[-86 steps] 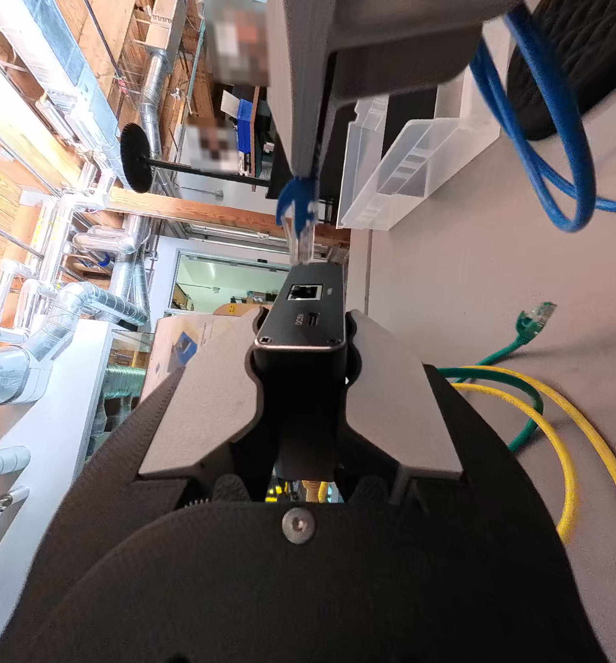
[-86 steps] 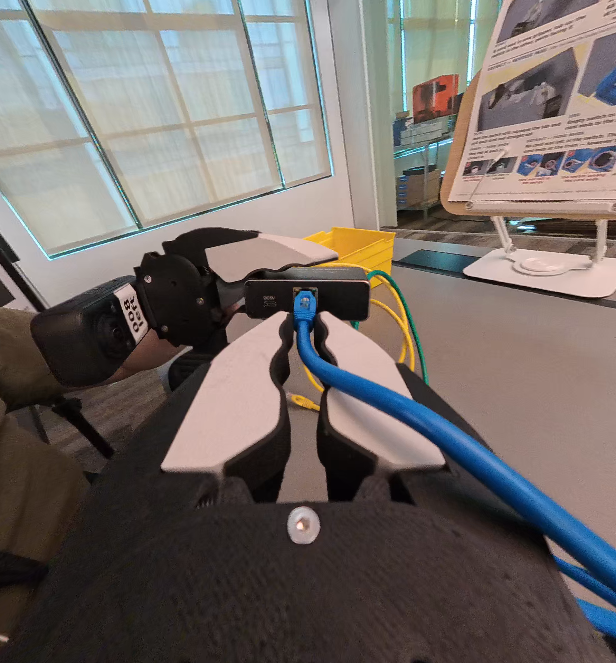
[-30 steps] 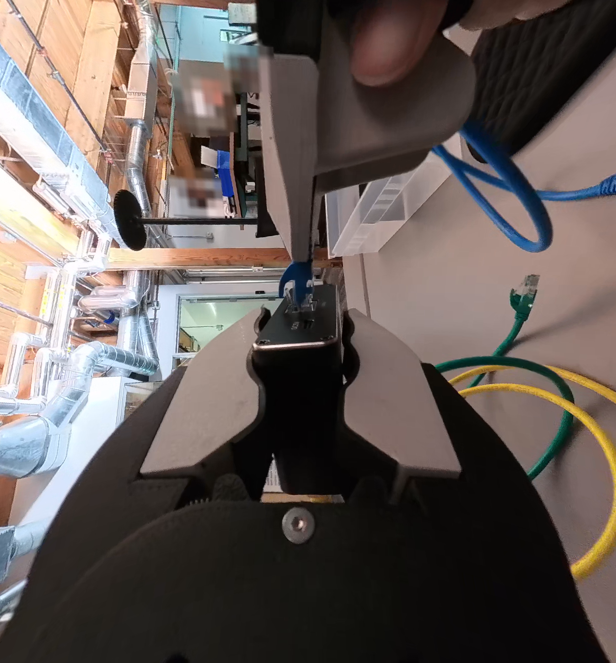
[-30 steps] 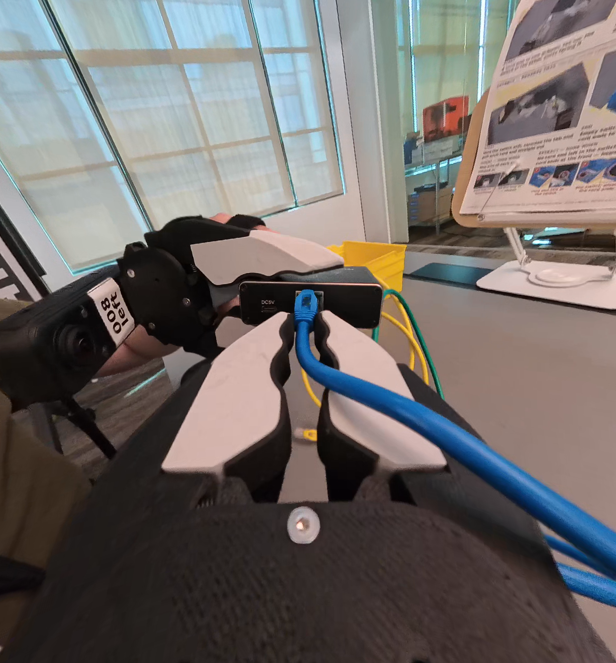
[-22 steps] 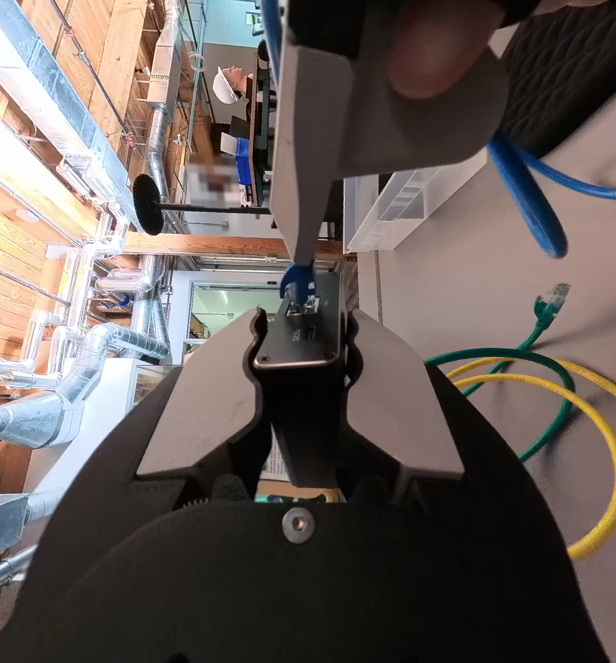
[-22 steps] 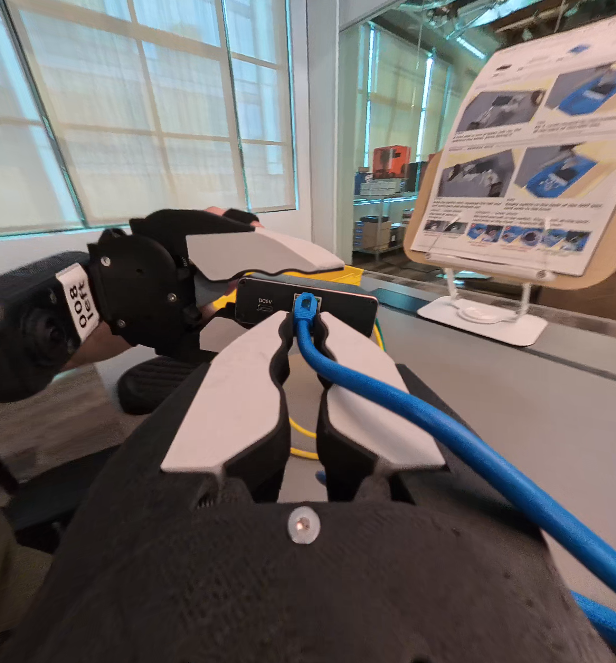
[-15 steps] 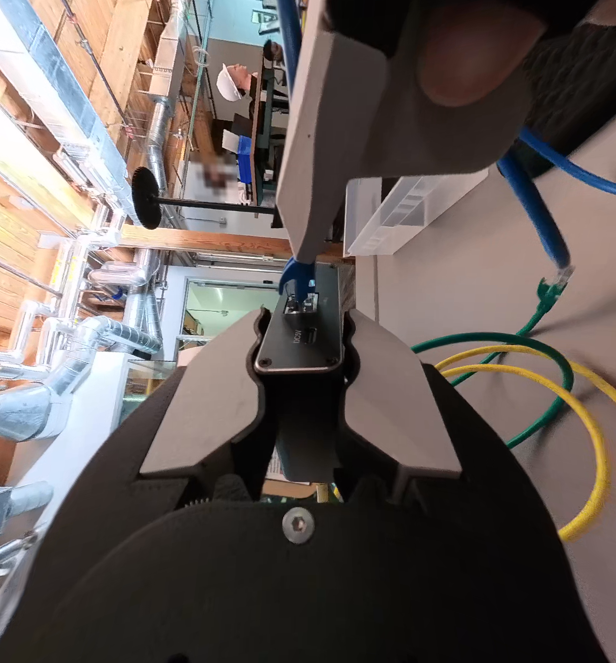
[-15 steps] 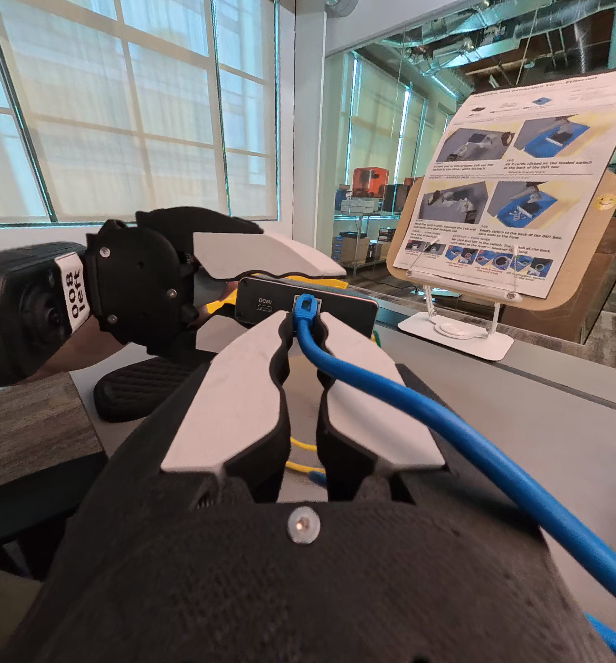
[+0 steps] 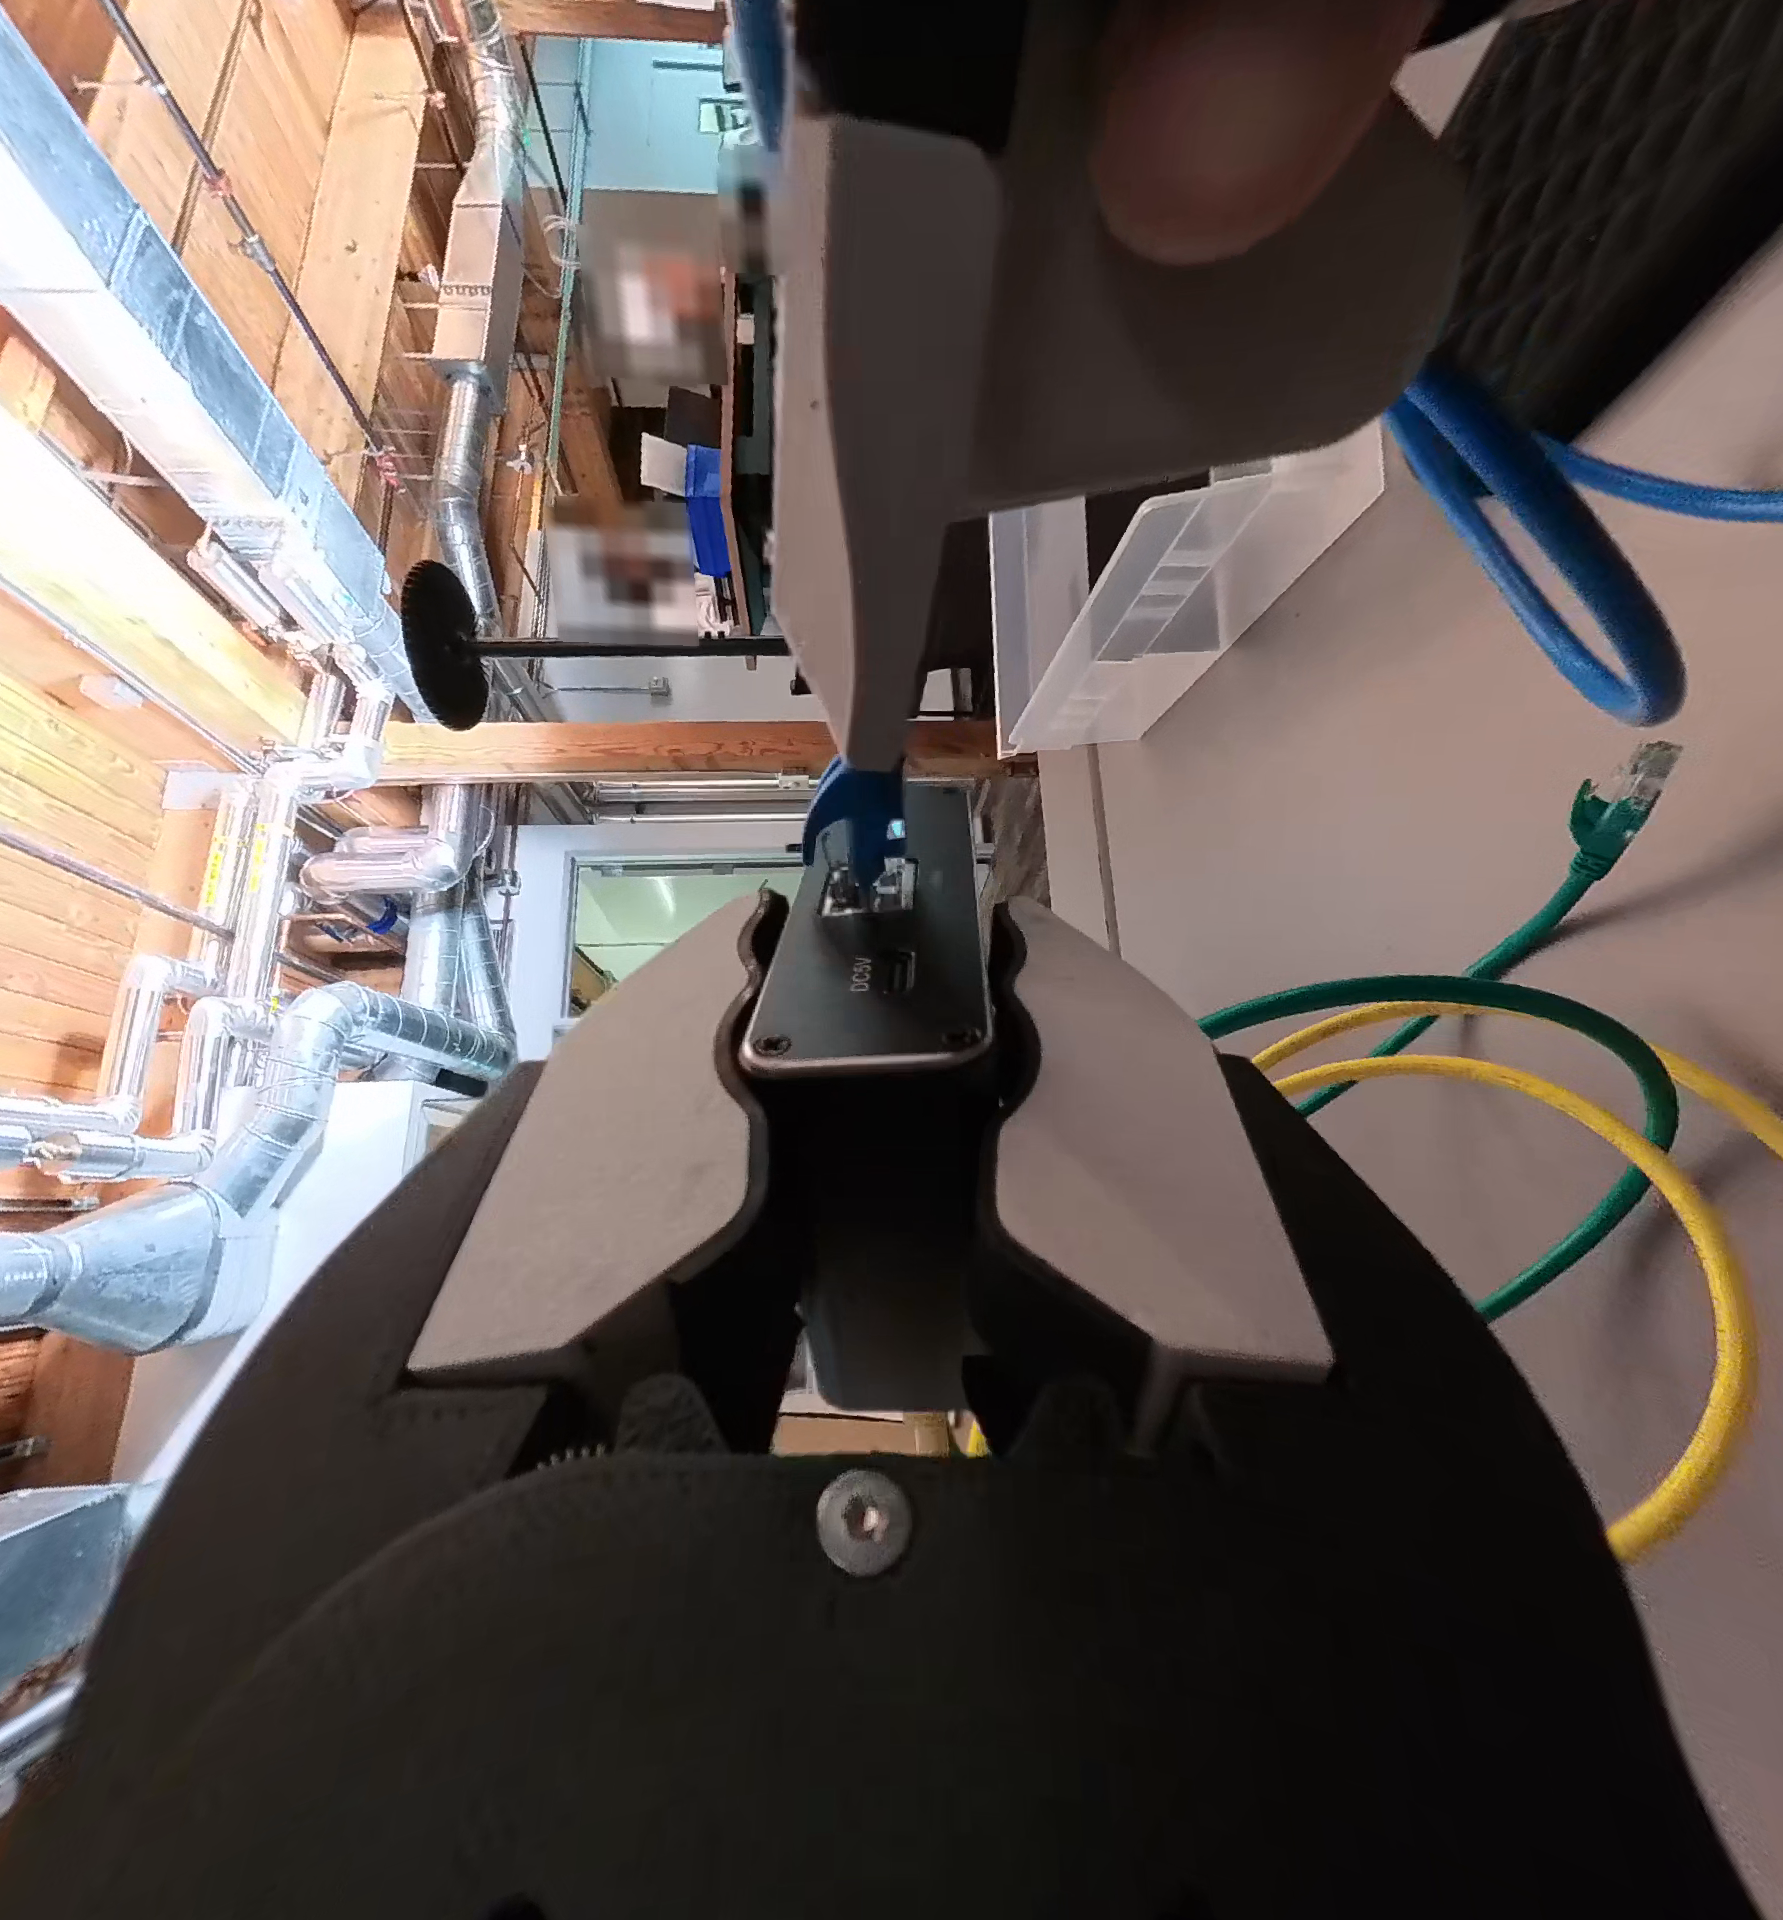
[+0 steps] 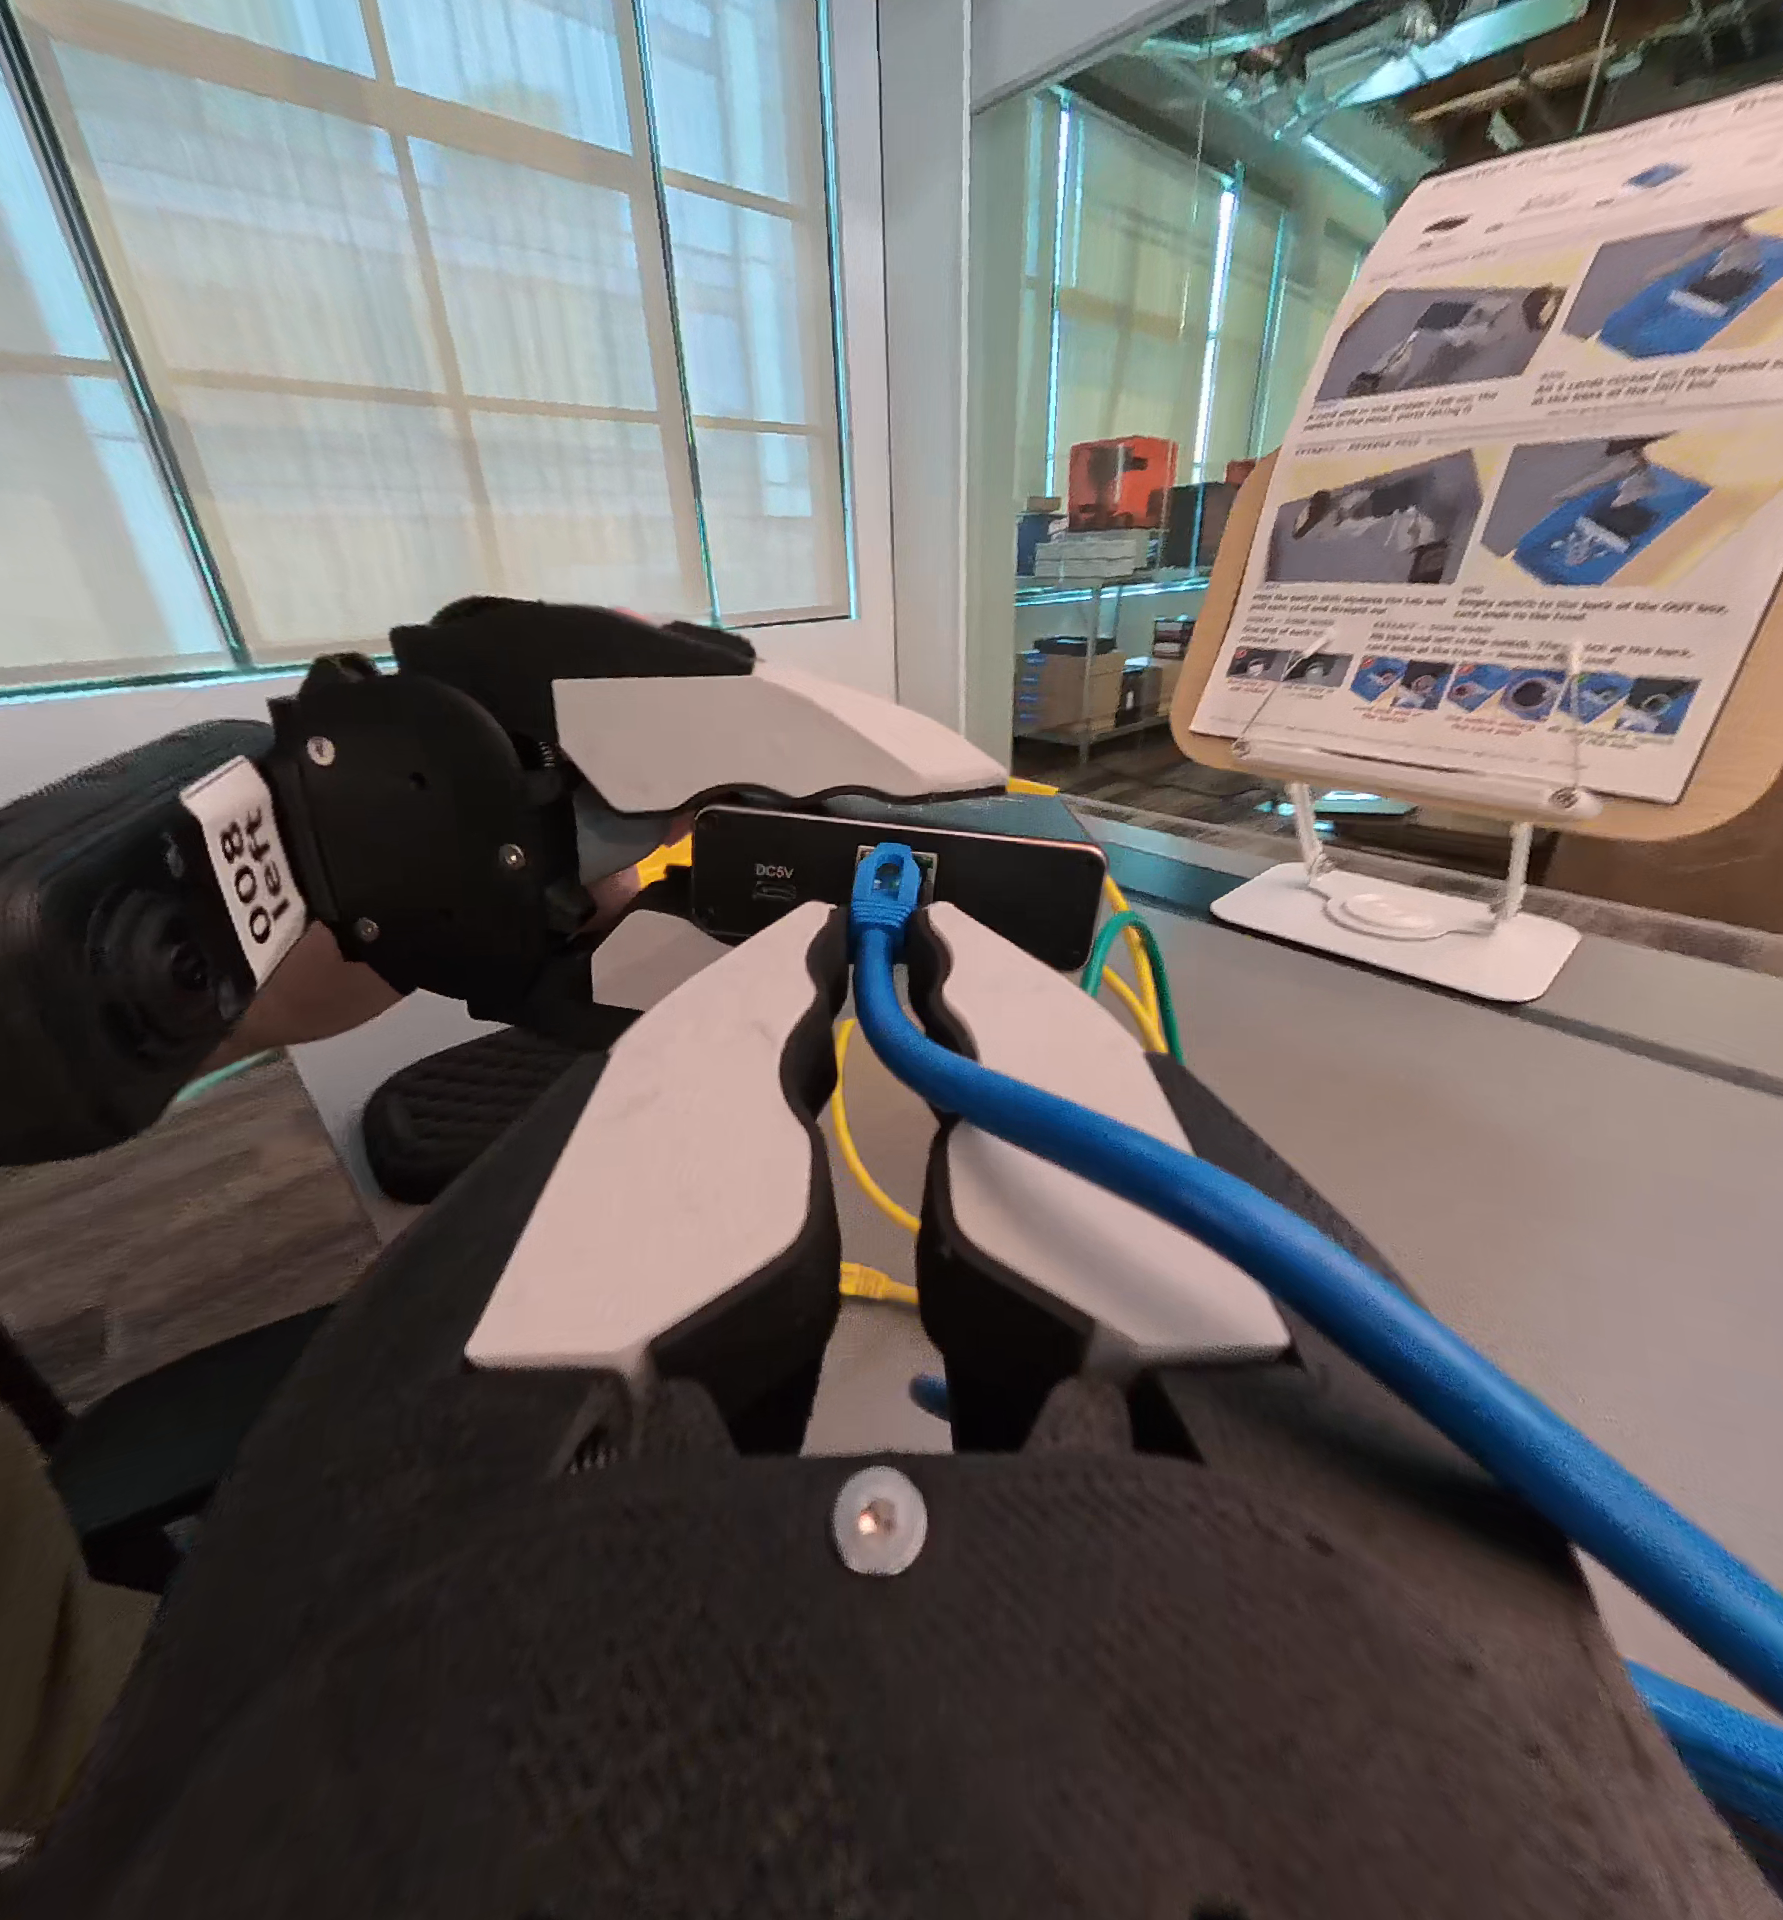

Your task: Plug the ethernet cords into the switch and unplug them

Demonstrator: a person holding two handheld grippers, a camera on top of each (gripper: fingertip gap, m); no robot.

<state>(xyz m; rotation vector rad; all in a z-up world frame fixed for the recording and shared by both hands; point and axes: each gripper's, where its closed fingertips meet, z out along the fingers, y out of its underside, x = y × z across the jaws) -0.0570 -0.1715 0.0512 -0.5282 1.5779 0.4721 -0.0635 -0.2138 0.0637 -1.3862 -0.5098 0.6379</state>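
My left gripper (image 9: 871,935) is shut on the black switch (image 9: 866,1003) and holds it in the air above the grey table (image 9: 1386,831). My right gripper (image 10: 882,925) is shut on the blue ethernet cord (image 10: 1230,1226) just behind its plug (image 10: 885,883). The plug sits in the port on the switch's end face (image 10: 1012,899), next to a small power socket. In the left wrist view the right gripper's finger (image 9: 866,468) comes down from the top onto the blue plug (image 9: 856,821). The left gripper (image 10: 762,743) shows in the right wrist view, clamped on the switch.
A green cord (image 9: 1552,935) and a yellow cord (image 9: 1697,1299) lie looped on the table with loose plugs. The blue cord's slack (image 9: 1552,582) loops near a clear plastic bin (image 9: 1157,613). An instruction sheet on a stand (image 10: 1552,468) stands at the right. A black pad (image 10: 461,1101) lies below the left gripper. About 5 cm separates my left fingertips from my right.
The blue plug, just outside the port 2.9 s ago, now sits in it. Both grippers have swung together with switch and cord. Both grips are unchanged.
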